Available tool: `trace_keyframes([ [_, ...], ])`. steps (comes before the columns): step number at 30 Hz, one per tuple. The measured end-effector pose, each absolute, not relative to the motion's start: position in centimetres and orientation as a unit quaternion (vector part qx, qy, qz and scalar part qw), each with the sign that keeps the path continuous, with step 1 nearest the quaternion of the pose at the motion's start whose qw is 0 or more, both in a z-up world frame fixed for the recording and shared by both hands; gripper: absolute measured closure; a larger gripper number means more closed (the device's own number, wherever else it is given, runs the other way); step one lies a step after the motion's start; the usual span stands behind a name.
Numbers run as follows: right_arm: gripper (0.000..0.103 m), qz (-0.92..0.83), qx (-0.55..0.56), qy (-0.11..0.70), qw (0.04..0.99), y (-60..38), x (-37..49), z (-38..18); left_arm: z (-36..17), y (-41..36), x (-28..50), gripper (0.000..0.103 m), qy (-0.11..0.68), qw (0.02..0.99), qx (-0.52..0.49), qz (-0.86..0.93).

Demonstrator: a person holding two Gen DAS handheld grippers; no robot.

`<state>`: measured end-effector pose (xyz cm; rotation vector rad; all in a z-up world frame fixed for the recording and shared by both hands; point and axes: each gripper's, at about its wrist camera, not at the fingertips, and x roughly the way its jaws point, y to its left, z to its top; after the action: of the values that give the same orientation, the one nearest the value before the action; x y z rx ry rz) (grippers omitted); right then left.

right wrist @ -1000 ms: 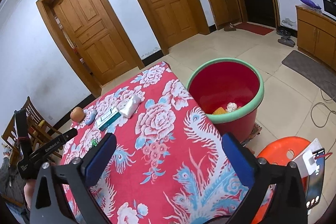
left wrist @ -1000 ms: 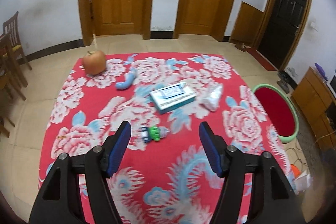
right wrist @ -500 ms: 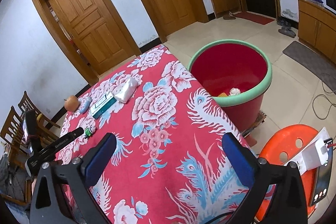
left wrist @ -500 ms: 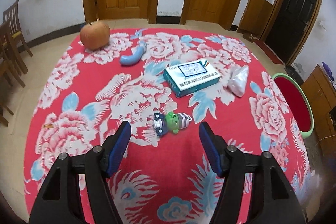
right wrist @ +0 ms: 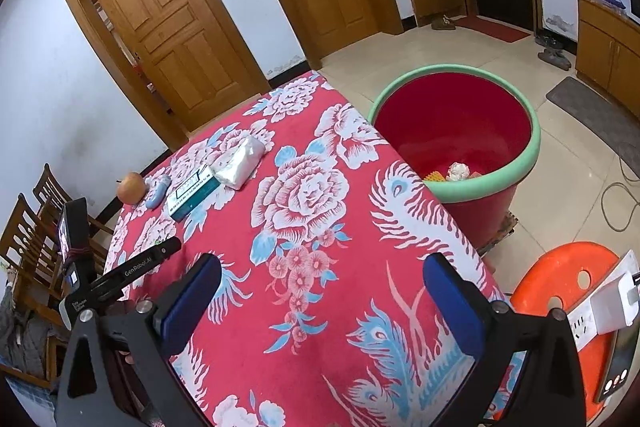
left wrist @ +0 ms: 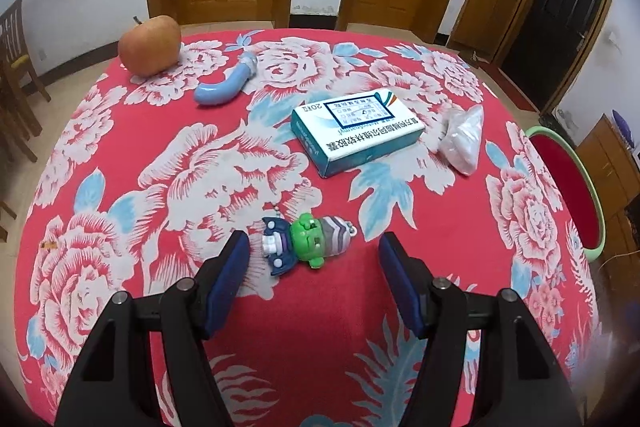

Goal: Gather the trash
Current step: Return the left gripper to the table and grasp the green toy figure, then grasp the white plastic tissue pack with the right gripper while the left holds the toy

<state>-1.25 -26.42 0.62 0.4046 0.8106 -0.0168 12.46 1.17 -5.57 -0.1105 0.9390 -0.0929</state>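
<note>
Two claws hang over the tabletop [left wrist: 420, 227], and both are open and hold nothing. The left claw [left wrist: 314, 259] points down at a little green toy [left wrist: 308, 243]. Its jaws stand on each side of the toy, not touching it, so I think it is getting ready to pinch it. Further back lie a box [left wrist: 356, 131], a white bag [left wrist: 462, 139], a blue tube [left wrist: 228, 83] and an apple [left wrist: 149, 45]. The right claw [right wrist: 320, 299] waits over bare cloth, near the red bin [right wrist: 456, 131]. The bin stands right beside the tabletop, so trash is easy to drop in. Some bits already lie inside.
</note>
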Motion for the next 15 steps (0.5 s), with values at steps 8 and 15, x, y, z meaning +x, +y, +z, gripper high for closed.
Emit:
trace_keyframes([
  [8,0.000,-0.009,0.192,0.391,0.900,-26.3,0.0,1.0,-5.5,1.5,12.5,0.054,0.444,0.893,-0.051,-0.048],
  [15,0.000,0.008,0.180,0.381,0.907,-24.9,1.2,3.2,-3.9,2.5,13.0,0.055,0.433,0.898,-0.057,-0.044],
])
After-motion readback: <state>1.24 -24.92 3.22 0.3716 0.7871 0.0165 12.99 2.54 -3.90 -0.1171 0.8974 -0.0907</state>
